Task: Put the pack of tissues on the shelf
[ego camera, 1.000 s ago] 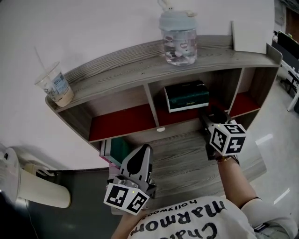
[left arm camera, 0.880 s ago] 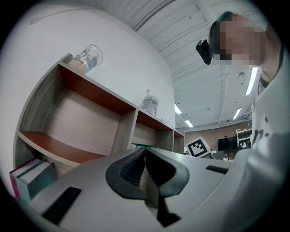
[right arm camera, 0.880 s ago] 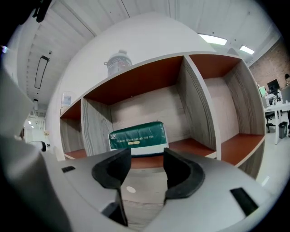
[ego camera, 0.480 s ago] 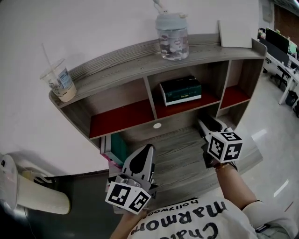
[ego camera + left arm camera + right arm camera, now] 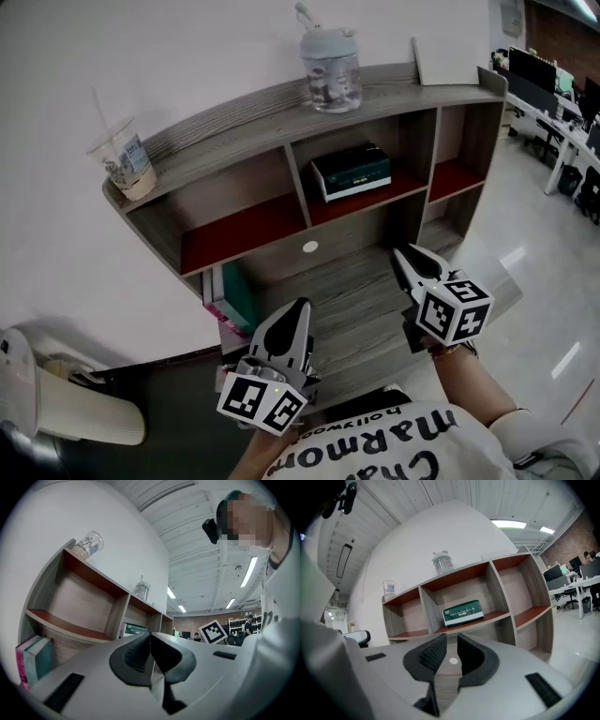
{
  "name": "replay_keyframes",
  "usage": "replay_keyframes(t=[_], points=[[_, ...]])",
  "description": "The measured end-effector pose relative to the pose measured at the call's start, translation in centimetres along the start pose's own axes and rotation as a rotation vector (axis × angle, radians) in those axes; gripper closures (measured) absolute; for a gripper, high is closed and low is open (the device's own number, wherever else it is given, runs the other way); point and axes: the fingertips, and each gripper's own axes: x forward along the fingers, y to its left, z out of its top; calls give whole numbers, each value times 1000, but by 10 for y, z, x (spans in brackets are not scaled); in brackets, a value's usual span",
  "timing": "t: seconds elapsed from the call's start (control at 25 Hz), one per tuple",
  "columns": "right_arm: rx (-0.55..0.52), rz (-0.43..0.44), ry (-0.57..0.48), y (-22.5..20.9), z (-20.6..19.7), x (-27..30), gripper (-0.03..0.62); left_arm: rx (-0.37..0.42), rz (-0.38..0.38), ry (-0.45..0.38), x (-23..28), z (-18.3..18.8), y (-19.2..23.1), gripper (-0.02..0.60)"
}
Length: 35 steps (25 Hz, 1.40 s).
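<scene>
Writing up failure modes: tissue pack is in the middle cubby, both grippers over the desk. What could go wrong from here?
1. The pack of tissues lies near the cubby's front lip; a knock to the shelf could slide it out.
2. The right gripper, fingers closing on nothing, hangs in front of and below that cubby; lifting it might clip the pack.
3. The bottle stands on top above it and could topple if bumped.

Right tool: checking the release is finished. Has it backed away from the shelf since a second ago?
Yes. The right tool has drawn back from the shelf, toward the person; its jaws are closing on nothing.
</scene>
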Motion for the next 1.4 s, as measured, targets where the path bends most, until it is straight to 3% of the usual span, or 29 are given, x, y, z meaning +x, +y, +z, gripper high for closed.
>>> replay_keyframes(t=[0.44, 0.84, 1.4], points=[[-75, 94, -124, 40, 24, -35, 577, -9, -4, 4, -6, -6, -12, 563], [-54, 118, -108, 18, 27, -60, 585, -6, 24, -6, -4, -5, -45, 563], [-60, 143, -64, -27, 23, -126, 585, -16, 58, -1, -2, -26, -127, 564]])
